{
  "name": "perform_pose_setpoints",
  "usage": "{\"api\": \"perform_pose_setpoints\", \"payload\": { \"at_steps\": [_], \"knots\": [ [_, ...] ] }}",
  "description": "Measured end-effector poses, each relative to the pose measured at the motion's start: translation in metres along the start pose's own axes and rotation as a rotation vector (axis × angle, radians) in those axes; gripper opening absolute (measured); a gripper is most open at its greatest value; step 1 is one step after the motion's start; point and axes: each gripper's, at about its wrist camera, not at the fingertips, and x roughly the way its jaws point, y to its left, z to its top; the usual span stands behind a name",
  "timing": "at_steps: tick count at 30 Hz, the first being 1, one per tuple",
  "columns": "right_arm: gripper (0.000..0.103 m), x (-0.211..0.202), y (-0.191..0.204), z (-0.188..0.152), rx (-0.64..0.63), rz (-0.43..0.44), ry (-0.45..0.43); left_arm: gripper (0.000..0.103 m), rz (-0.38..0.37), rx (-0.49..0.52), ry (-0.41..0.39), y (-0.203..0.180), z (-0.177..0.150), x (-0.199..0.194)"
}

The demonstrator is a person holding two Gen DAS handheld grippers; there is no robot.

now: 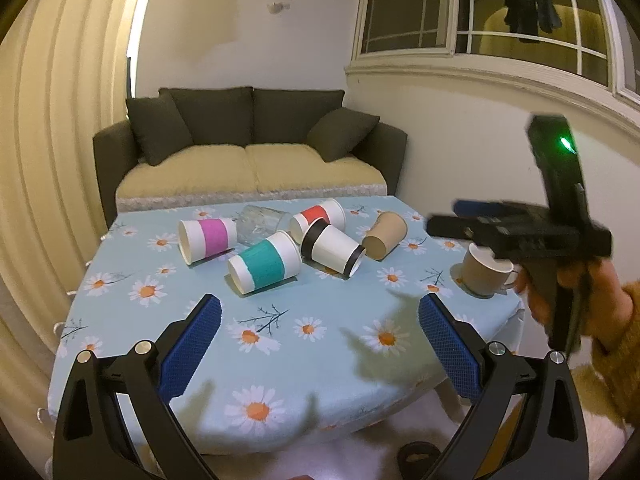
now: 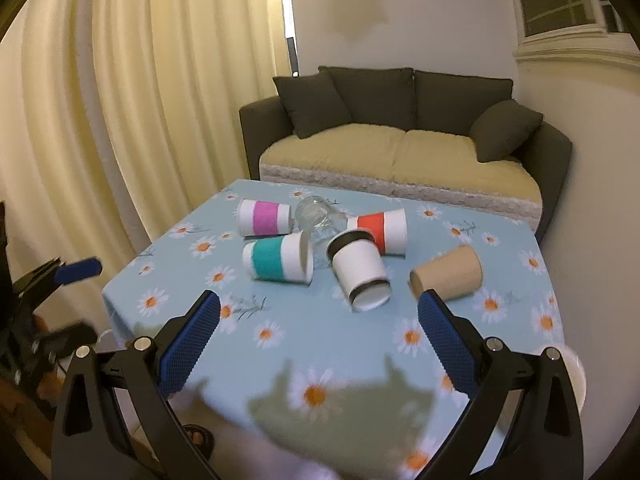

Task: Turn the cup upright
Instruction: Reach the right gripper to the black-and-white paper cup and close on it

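Both grippers hang over the near edge of the table (image 1: 132,216), jaws spread wide: left gripper (image 1: 320,344) empty, right gripper (image 2: 318,340) empty. Cups lie toppled mid-table around the teal cup (image 2: 278,260): pink cup (image 2: 264,218) behind it, black-rimmed cup (image 2: 360,270) just right, brown cup (image 2: 448,274) farther right.

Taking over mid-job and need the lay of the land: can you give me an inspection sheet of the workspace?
Surface: table under a blue daisy cloth.
Job's things: on their sides, pink-band cup, teal-band cup, red-band cup, black-band cup, brown cup, clear glass.
Clutter: mug, upright near the table's right edge.
Grippers: left gripper open, empty, above the near table; right gripper open, empty, blurred.
Cables: nothing seen.
Surroundings: sofa behind, curtain left, window upper right.
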Motion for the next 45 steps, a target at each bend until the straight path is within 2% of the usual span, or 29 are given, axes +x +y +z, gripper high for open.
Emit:
{"api": "perform_pose_setpoints", "payload": {
  "at_steps": [5,7,9,15,19,22,27,29,31,34,40,45],
  "knots": [
    [0.098,0.058,-0.013,0.036,-0.052,0.014,0.187,0.097,-0.048,-0.016,0.073,0.002,0.01,0.033],
    [0.098,0.079,-0.017,0.044,-0.069,0.011,0.233,0.097,-0.083,-0.011,0.118,-0.001,0.011,0.048],
    [0.098,0.104,-0.019,0.05,-0.118,0.003,0.308,0.097,-0.094,0.003,0.123,-0.004,0.01,0.062],
    [0.098,0.166,-0.031,0.056,-0.143,0.038,0.494,0.096,-0.12,-0.026,0.181,0.0,0.002,0.097],
    [0.098,0.202,-0.031,0.051,-0.211,0.015,0.604,0.096,-0.132,-0.034,0.203,0.003,-0.007,0.108],
    [0.098,0.22,-0.032,0.048,-0.237,0.008,0.644,0.096,-0.073,0.024,0.2,0.0,-0.016,0.116],
    [0.096,0.243,-0.034,0.041,-0.248,0.006,0.715,0.096,-0.072,0.062,0.236,-0.001,-0.025,0.128],
    [0.08,0.248,-0.032,0.039,-0.254,0.001,0.738,0.096,-0.073,0.068,0.243,-0.001,-0.027,0.132],
    [0.07,0.251,-0.034,0.035,-0.259,-0.024,0.75,0.096,-0.077,0.07,0.246,-0.003,-0.028,0.13],
    [0.064,0.252,-0.037,0.031,-0.246,-0.029,0.762,0.096,-0.077,0.085,0.234,-0.005,-0.027,0.127],
    [0.064,0.234,-0.045,0.029,-0.158,0.0,0.771,0.096,-0.084,0.066,0.217,0.0,-0.022,0.12],
    [0.063,0.197,-0.05,0.044,-0.024,0.035,0.694,0.096,-0.084,0.041,0.201,0.007,-0.021,0.113]
  ]
}}
